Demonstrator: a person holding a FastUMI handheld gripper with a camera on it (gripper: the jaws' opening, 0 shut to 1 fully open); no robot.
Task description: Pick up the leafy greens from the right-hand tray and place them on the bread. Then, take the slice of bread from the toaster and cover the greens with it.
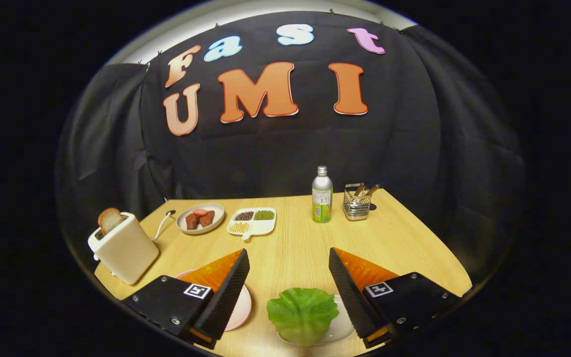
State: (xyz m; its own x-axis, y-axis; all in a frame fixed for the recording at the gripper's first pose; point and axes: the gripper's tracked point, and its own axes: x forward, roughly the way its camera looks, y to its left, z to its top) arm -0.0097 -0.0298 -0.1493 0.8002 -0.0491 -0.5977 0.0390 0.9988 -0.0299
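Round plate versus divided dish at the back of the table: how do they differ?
The round plate is circular and carries reddish-brown chunks; the divided dish is squarish, split into compartments with a different grain or bean in each. The plate lies nearer the toaster, the dish nearer the bottle. Both are pale, flat and beyond the open tool.
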